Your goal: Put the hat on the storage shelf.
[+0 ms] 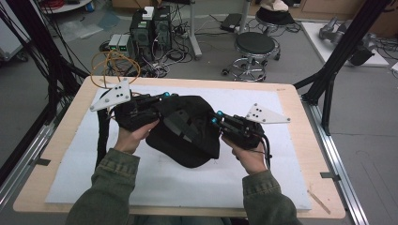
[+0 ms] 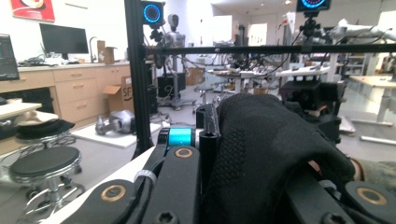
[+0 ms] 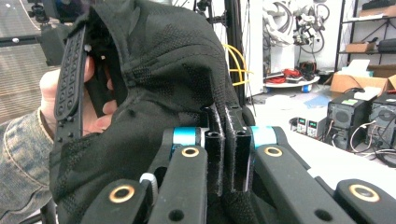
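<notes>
Both pinched on black cap (image 1: 187,129): left gripper (image 1: 162,97), right gripper (image 1: 217,118); mid-mat (image 1: 291,140), bare margins around; left jaw tips buried in fabric.

Cap (image 1: 187,129): middle of the mat (image 1: 291,187), which lies on my desk (image 1: 61,154). My left tool (image 1: 162,97): at the cap's left, touching it. My right tool (image 1: 215,117): at the cap's right edge, touching it. Stool (image 1: 255,47): on the floor behind the desk. Cable coil (image 1: 112,65): behind the desk's far left corner.
</notes>
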Tool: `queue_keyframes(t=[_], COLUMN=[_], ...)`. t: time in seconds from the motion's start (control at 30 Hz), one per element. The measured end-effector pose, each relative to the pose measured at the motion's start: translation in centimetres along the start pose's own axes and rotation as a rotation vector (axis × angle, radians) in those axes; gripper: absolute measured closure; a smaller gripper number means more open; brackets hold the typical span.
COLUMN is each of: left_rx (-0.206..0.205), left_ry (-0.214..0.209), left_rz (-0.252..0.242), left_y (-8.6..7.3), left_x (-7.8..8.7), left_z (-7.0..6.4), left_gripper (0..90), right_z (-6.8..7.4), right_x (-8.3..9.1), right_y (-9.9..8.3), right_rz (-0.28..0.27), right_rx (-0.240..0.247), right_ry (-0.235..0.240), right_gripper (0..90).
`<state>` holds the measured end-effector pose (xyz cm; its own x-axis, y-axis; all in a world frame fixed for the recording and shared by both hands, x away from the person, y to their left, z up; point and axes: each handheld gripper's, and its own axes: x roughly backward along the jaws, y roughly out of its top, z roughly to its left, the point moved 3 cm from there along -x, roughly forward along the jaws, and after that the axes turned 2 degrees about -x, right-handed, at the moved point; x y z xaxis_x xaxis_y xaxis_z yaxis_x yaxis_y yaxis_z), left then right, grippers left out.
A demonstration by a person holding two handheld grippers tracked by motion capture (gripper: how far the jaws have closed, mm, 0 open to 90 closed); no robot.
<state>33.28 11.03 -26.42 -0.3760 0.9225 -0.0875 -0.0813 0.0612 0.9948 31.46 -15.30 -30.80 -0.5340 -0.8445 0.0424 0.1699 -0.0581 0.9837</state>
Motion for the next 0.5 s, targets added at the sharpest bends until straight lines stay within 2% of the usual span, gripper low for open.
queue_keyframes(t=[0.23, 0.3, 0.37, 0.5], left_rx=[-0.008, -0.005, 0.008, -0.004], left_ry=[0.027, 0.066, 0.068, 0.117], left_rz=[0.029, 0.042, 0.048, 0.070], left_y=[-0.2, -0.3, -0.4, -0.5], left_x=[-0.2, -0.3, -0.3, -0.5], left_z=[0.2, 0.2, 0.2, 0.2], left_gripper=[82.0, 74.3, 72.0, 60.9], right_z=[-0.3, -0.3, -0.4, -0.5], right_x=[0.4, 0.5, 0.7, 1.1], right_y=[0.3, 0.5, 0.7, 1.1], right_rz=[-0.023, -0.032, -0.045, -0.071], right_rx=[-0.002, 0.007, 0.008, 0.006], right_ry=[-0.039, -0.060, -0.067, -0.089], right_gripper=[87.9, 87.9, 87.9, 87.9])
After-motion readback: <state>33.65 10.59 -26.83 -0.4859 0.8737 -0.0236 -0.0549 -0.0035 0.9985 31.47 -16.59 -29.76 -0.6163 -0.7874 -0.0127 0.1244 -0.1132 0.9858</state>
